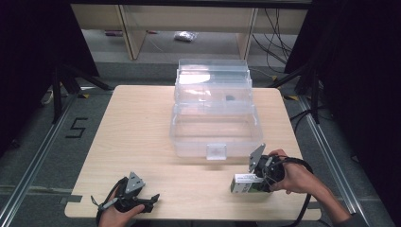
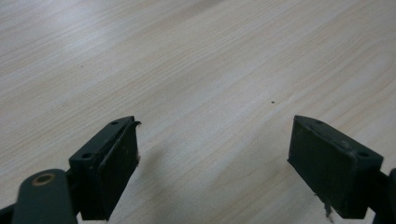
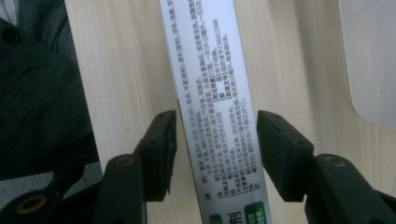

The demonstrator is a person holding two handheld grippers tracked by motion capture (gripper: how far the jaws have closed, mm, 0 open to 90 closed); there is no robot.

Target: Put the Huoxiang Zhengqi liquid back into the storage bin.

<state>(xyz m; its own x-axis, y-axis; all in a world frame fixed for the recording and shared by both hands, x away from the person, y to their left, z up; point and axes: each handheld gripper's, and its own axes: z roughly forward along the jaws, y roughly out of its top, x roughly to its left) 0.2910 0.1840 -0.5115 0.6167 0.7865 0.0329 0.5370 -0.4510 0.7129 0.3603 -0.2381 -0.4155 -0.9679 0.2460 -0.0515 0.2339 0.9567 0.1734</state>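
White printed carton (image 3: 212, 93), a slim box with dense black text and a green patch at one end, lies flat on the pale wood-grain desk (image 1: 142, 127) near its front edge, just in front of the large clear plastic storage box (image 1: 215, 125) with its lid raised. In the high view the carton (image 1: 246, 183) sits right at the right gripper (image 1: 257, 182), which the person's right hand (image 1: 295, 177) holds low over it.

Seen from the right gripper view, the black fingers (image 3: 161, 144) straddle the carton across its narrow width, narrowly parted with a thin gap on each side; they look not yet closed on it. My reading is that the grasp is in hand: the fingers are placed, and the next move calls for squeezing them squarely onto the long sides, then lifting level, probably toward the open box.

The left gripper (image 1: 137, 201) rests near the front left of the desk, its fingers (image 2: 114, 163) spread wide over bare wood, holding nothing.
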